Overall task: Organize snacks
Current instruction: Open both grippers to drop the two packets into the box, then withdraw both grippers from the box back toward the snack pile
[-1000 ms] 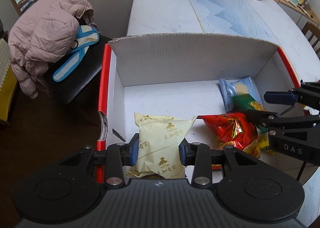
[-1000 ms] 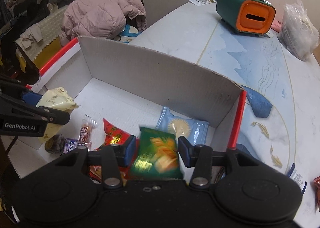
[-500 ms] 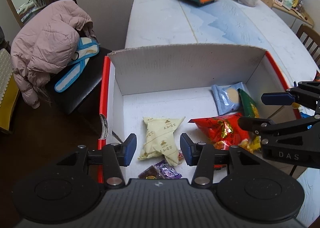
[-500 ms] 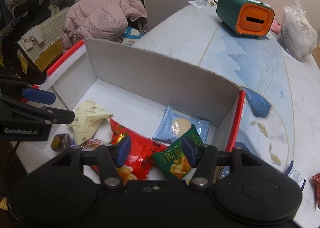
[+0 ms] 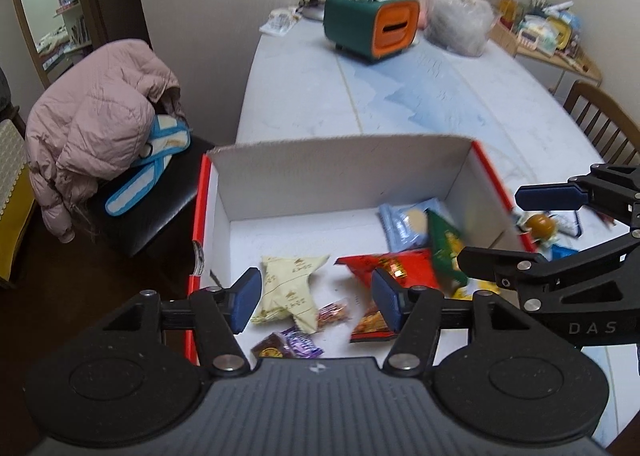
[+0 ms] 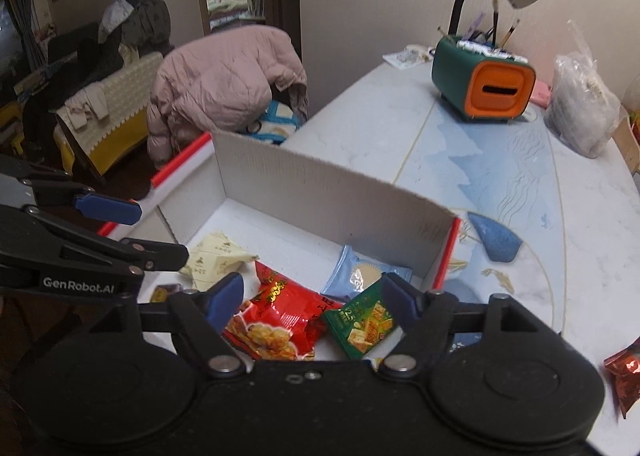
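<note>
Your left claw (image 5: 316,304) is released; its jaws have just been opening, and the cream packet (image 5: 289,286) lies loose on the box (image 5: 340,171) floor beyond them, gripped by nothing. Your right claw (image 6: 316,304) is released too, jaws just opened, with the green packet (image 6: 362,322) lying free past them, leaning on the red bag (image 6: 280,320). The body of each tool cuts off the box's near edge, so you cannot see what lies closest to you. Small wrapped sweets (image 5: 286,346) at 6 o'clock in the left view are half hidden and too blurred to read. The blue packet (image 6: 366,274) sits at 1 o'clock from the red bag, against the far wall, partly covered by the green one. Cream packet print is unreadable. You can read "25" on the green packet, "GenRobot.AI" on the left tool in the right view, and "DAS" on the right tool in the left view. A foil wrapper (image 6: 624,372) at 4 o'clock on the table (image 6: 500,159) is cut by the frame edge.
</note>
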Tool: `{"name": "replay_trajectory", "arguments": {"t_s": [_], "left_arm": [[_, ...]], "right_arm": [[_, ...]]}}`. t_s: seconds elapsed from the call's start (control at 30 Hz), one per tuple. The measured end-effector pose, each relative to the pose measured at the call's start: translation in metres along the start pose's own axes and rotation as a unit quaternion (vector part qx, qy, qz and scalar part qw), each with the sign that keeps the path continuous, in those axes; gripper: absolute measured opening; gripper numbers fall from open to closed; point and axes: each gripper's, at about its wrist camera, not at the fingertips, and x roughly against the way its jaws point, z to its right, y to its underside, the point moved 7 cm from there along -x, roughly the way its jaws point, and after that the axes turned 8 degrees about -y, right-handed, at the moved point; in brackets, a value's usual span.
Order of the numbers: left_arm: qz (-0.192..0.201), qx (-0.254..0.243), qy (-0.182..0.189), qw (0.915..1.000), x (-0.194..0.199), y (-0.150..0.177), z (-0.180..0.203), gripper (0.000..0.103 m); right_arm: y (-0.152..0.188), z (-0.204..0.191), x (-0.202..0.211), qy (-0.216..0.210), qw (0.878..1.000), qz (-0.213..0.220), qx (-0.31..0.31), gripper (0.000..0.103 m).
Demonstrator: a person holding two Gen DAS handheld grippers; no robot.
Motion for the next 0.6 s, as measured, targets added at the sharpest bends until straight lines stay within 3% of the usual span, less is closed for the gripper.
{"name": "replay_trajectory", "arguments": {"t_s": [0.13, 0.27, 0.47, 0.6], "left_arm": [[0.019, 0.006, 0.009, 0.9998, 0.016, -0.002, 0.009, 0.060], [0.047, 0.007, 0.019, 0.9987, 0.033, -0.005, 0.022, 0.071], [0.075, 0.008, 0.037, 0.9964, 0.052, -0.011, 0.046, 0.071], [0.089, 0.011, 0.047, 0.9949, 0.060, -0.015, 0.066, 0.077]], "right_arm": [[0.000, 0.002, 0.020, -0.003, 1.000, 0.019, -0.003, 0.079], [0.000, 0.007, 0.040, -0.005, 0.999, 0.037, -0.007, 0.084], [0.006, 0.022, 0.068, -0.003, 0.998, 0.061, -0.021, 0.089], [0.011, 0.035, 0.086, -0.003, 0.997, 0.074, -0.030, 0.090]]}}
